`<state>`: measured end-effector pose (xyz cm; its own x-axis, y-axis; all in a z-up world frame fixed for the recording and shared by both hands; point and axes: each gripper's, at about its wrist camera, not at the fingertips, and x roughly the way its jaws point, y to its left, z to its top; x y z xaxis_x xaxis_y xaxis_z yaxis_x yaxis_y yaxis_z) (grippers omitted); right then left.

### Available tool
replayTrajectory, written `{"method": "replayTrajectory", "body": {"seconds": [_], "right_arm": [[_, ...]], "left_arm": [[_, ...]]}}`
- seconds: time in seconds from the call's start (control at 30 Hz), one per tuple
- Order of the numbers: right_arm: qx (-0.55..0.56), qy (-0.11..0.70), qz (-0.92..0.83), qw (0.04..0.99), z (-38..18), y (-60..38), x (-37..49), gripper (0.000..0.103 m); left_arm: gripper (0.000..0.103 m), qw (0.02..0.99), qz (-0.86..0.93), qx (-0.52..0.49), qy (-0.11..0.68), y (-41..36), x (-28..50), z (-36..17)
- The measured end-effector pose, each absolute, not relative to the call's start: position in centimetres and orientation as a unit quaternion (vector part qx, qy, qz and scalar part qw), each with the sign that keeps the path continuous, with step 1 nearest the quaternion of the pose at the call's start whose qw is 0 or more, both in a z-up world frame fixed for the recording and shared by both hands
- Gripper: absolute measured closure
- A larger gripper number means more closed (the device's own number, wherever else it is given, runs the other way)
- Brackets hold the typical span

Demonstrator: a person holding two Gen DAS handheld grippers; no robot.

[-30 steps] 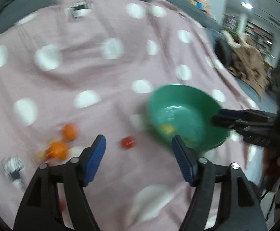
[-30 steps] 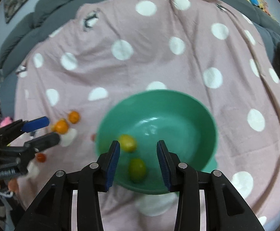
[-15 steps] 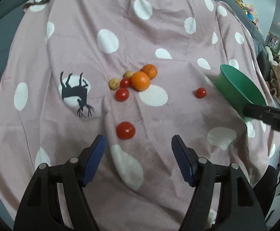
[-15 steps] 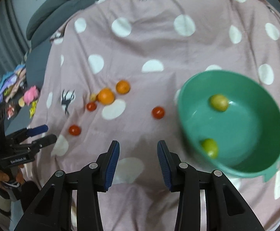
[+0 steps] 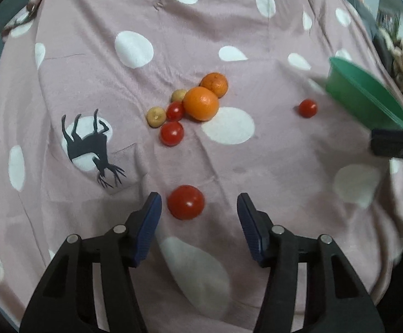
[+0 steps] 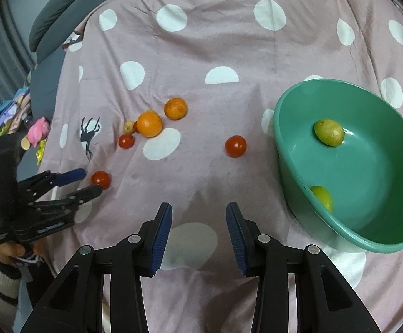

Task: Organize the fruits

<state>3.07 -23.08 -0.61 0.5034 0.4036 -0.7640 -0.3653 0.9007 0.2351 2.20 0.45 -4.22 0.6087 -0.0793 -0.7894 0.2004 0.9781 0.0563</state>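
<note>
My left gripper (image 5: pixel 198 204) is open, its jaws on either side of a red tomato (image 5: pixel 185 202) on the pink dotted blanket; it also shows in the right wrist view (image 6: pixel 89 181) by that tomato (image 6: pixel 100 179). Beyond lie two oranges (image 5: pixel 201 103), two more tomatoes (image 5: pixel 171 133) and two small yellowish fruits (image 5: pixel 156 116). A lone tomato (image 6: pixel 235 146) lies left of the green bowl (image 6: pixel 290 172), which holds two green-yellow fruits (image 6: pixel 328 132). My right gripper (image 6: pixel 198 216) is open and empty above bare blanket.
The bowl's rim (image 5: pixel 368 97) shows at the right of the left wrist view, with the right gripper's tip (image 5: pixel 395 144) below it. Grey cushions (image 6: pixel 62 22) edge the blanket. Colourful clutter (image 6: pixel 15 116) lies off the left side.
My left gripper has swung from the bowl to the fruit pile and closed in on the nearest tomato. My right gripper has drawn back left from the bowl, which now sits at its right.
</note>
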Motion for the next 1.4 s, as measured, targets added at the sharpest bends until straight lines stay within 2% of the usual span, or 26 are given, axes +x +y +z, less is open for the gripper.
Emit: {"method": "replayTrajectory", "body": {"seconds": [0.07, 0.13, 0.17, 0.5, 0.6, 0.63, 0.7, 0.8, 1.0, 1.03, 1.2, 1.37, 1.4], "right_arm": [[0.022, 0.447, 0.223, 0.866, -0.7, -23.0, 3.3, 0.062], [0.023, 0.449, 0.224, 0.865, -0.9, -23.0, 3.5, 0.062], [0.025, 0.45, 0.225, 0.864, -0.9, -23.0, 3.6, 0.062], [0.029, 0.456, 0.247, 0.855, -1.6, -21.4, 4.5, 0.062], [0.027, 0.458, 0.256, 0.851, -1.8, -20.6, 4.7, 0.062], [0.026, 0.458, 0.259, 0.85, -1.8, -20.4, 4.8, 0.062], [0.026, 0.457, 0.264, 0.849, -1.8, -20.1, 4.8, 0.062], [0.027, 0.46, 0.266, 0.847, -2.0, -19.9, 5.0, 0.062], [0.04, 0.471, 0.266, 0.84, -2.7, -20.2, 5.4, 0.062], [0.042, 0.472, 0.267, 0.84, -2.8, -20.3, 5.5, 0.062], [0.042, 0.471, 0.274, 0.838, -2.7, -20.1, 5.5, 0.062], [0.049, 0.469, 0.276, 0.837, -2.7, -20.2, 5.6, 0.062], [0.049, 0.469, 0.278, 0.837, -2.7, -20.2, 5.5, 0.062]], "left_arm": [[0.051, 0.895, -0.071, 0.098, 0.429, 0.3, 2.4, -4.5], [0.061, 0.894, -0.055, 0.132, 0.424, 0.1, 2.7, -4.9], [0.063, 0.891, -0.047, 0.149, 0.426, 0.0, 2.8, -5.2], [0.063, 0.87, -0.048, 0.258, 0.417, -1.2, 2.7, -6.3], [0.07, 0.879, -0.061, 0.237, 0.409, -0.8, 2.4, -5.7], [0.078, 0.883, -0.07, 0.213, 0.411, -0.4, 2.5, -5.4], [0.085, 0.888, -0.086, 0.152, 0.425, 0.8, 3.0, -4.9], [0.084, 0.891, -0.104, 0.121, 0.426, 1.4, 2.8, -4.6], [0.08, 0.887, -0.117, 0.129, 0.428, 0.8, 3.0, -4.6], [0.077, 0.886, -0.113, 0.132, 0.43, 0.8, 3.2, -4.7], [0.071, 0.873, -0.102, 0.176, 0.443, 0.0, 3.7, -5.1], [0.072, 0.853, -0.09, 0.255, 0.447, -1.4, 4.1, -6.0], [0.075, 0.849, -0.088, 0.268, 0.446, -1.5, 4.2, -6.2]]}}
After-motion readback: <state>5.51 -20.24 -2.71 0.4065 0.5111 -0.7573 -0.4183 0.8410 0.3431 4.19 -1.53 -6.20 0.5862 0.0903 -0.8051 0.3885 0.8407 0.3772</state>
